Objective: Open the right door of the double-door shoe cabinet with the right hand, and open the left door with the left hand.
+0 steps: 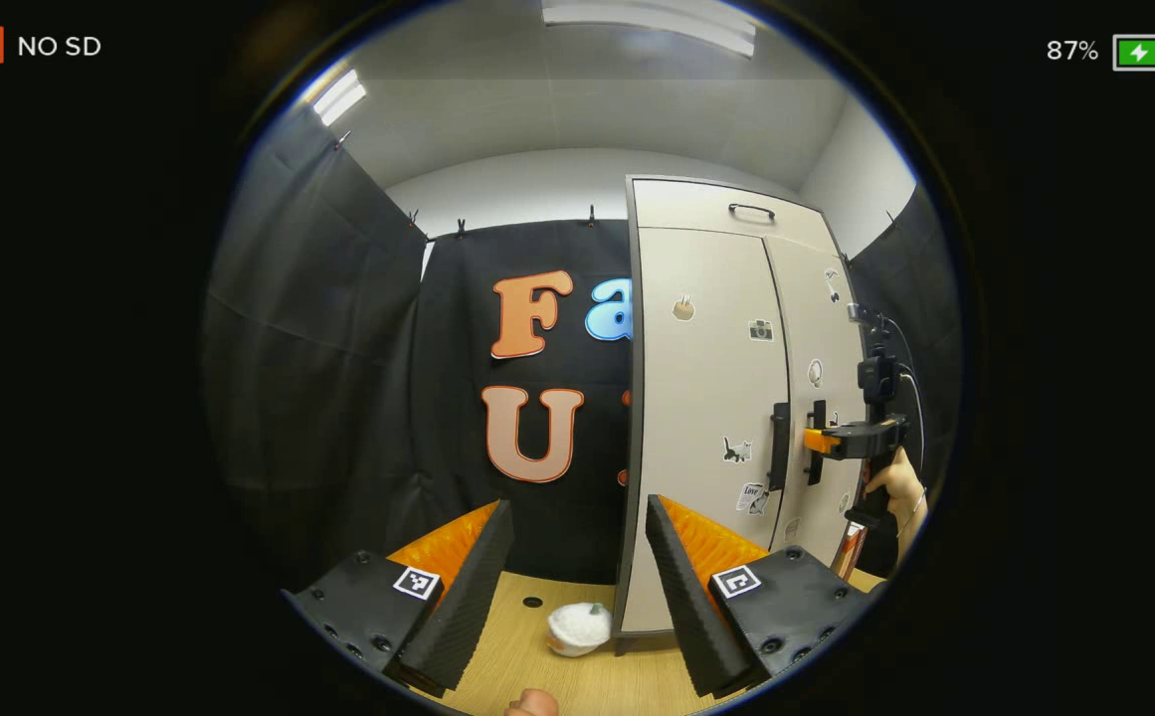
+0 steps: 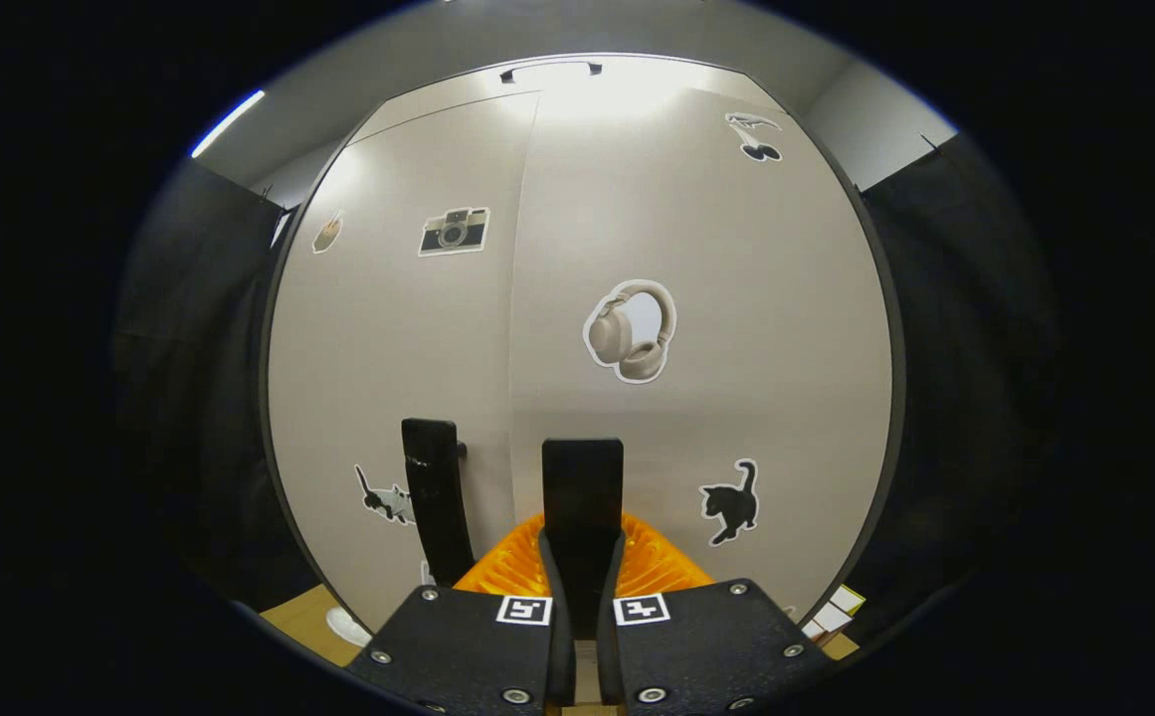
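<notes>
Facing closed, sticker-dotted shoe cabinet (image 2: 577, 298)

The shoe cabinet (image 1: 706, 398) stands on the desk (image 1: 507, 656), in front of the booth's cloth wall, with its two doors side by side and a handle on each next to the seam. In the left gripper view, a small round object (image 1: 578, 628) lies on the desk just left of the cabinet's foot, between the left gripper's (image 1: 577, 587) spread fingers. The right gripper (image 2: 579, 607) sits against the right door (image 2: 696, 378), its fingers on either side of the right handle (image 2: 582, 497), with the left handle (image 2: 435, 497) just to the left.

Left view farther back, right view close, both facing cabinet (image 1: 726, 398).
</notes>
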Demonstrator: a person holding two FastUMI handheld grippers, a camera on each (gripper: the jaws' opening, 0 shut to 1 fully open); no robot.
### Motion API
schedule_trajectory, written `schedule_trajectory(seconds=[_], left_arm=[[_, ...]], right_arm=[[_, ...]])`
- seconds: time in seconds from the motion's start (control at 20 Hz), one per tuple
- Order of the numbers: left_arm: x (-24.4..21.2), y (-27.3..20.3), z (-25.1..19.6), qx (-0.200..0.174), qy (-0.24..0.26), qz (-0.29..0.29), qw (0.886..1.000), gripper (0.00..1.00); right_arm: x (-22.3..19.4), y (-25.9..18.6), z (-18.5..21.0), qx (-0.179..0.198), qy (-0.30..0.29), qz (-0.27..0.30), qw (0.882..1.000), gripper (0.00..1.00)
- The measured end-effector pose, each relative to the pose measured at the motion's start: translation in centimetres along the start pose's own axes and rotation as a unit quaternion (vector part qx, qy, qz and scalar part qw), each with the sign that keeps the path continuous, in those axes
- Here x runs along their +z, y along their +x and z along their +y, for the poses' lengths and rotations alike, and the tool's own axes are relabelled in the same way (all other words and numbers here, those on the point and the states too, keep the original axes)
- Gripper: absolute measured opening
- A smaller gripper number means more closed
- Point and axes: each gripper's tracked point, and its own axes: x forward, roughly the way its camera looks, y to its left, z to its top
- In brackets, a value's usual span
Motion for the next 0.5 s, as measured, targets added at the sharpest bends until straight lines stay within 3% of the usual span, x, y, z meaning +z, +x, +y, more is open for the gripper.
schedule_trajectory(seconds=[0.5], left_arm=[[0.9, -2.7, -0.2, 0.005, -0.010, -0.002, 1.000, 0.81]], right_arm=[[0.2, -5.5, -1.5, 0.037, -0.006, 0.006, 0.999, 0.08]])
